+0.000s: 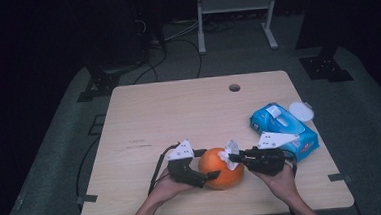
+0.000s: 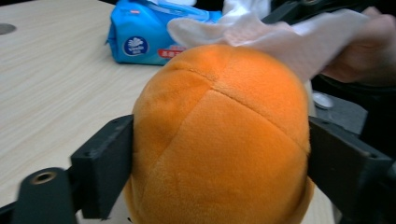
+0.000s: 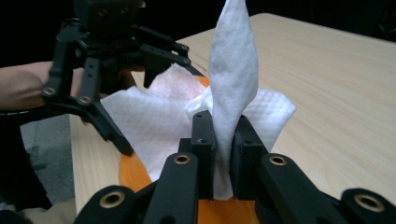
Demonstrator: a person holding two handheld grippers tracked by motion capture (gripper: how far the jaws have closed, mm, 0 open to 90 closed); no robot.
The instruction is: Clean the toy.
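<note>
From the high view, the step in hand looks to be the wiping of the orange plush ball [image 1: 221, 167] with a white wipe [image 1: 229, 150]. The ball sits on the wooden table [image 1: 179, 113] near its front edge, between the two hands. The left gripper [image 1: 208, 164] reaches around the ball from the left, and the right gripper [image 1: 235, 158] comes from the right with the wipe bunched at its tip, lying on top of the ball. Behind the right hand lies a blue wipes pack [image 1: 282, 127], its flap lifted (what is left inside I cannot tell), and a small white lid [image 1: 301, 111] rests just beside it.

In the left gripper view, the ball [image 2: 219, 140] stands between the two black jaws, which are spread very wide; each one touches a side of the plush, so the ball is steadied by them. The wipe [image 2: 280, 39] drapes over the top of the ball.

In the right gripper view, the jaws are nearly together and pinch a fold of the wipe [image 3: 229, 79], which stands up between them, the rest spreading on the orange surface below. The left gripper [image 3: 100, 105] shows behind it.

I judge that the next move calls for dragging the wipe across the plush while the left side keeps the ball from rolling.
</note>
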